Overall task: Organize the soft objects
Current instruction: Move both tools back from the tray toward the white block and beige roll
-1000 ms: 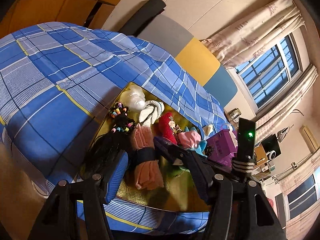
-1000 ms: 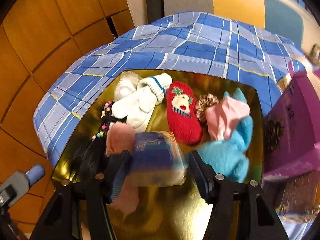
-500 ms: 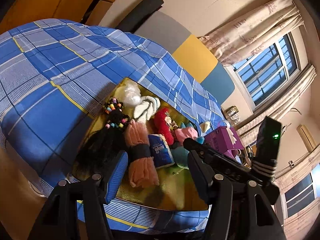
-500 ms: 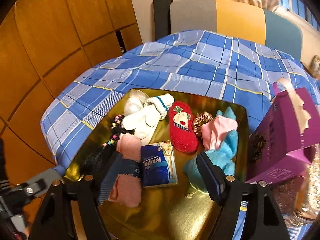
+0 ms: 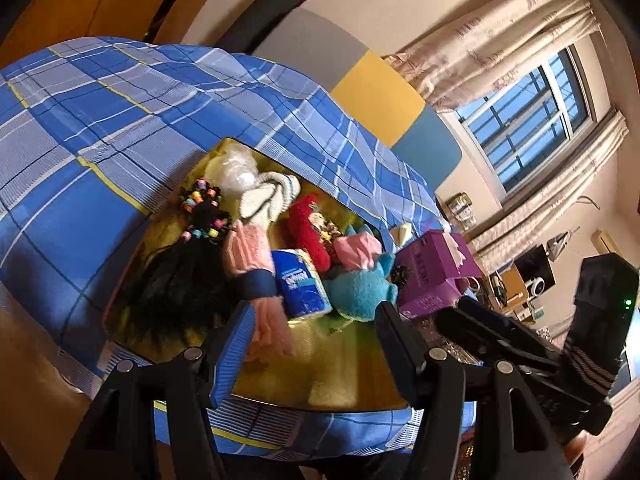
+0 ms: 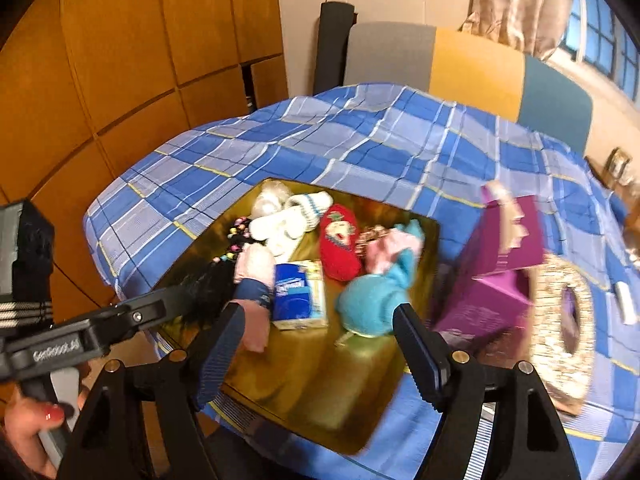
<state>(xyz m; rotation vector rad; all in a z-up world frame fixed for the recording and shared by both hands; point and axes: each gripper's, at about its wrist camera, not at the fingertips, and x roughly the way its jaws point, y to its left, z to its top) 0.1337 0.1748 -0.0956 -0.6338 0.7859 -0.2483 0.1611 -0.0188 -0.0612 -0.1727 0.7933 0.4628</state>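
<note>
A gold tray (image 6: pixel 312 384) on the blue checked bedspread (image 6: pixel 360 136) holds the soft things. A blue tissue pack (image 6: pixel 298 300) lies flat between a pink glove with a navy cuff (image 6: pixel 256 264) and a blue plush (image 6: pixel 372 304). Behind them are a red sock (image 6: pixel 338 244), white socks (image 6: pixel 288 224), pink cloth (image 6: pixel 384 248) and a black beaded wig (image 6: pixel 208 284). My right gripper (image 6: pixel 318 320) hangs open above the tray's near part, nothing between its fingers. My left gripper (image 5: pixel 312 320) is open too, over the tray's near edge, holding nothing.
A purple box (image 6: pixel 496 272) stands right of the tray with a glittery bag (image 6: pixel 560 328) beside it. Wooden wall panels (image 6: pixel 120 80) rise on the left. A grey, yellow and teal headboard (image 6: pixel 472 64) stands at the far side. A hand (image 6: pixel 32 428) grips the left tool.
The right gripper let go of the tissue pack, which now lies on the tray, opened wider and drew back and up. The left gripper drifted slightly, still open.
</note>
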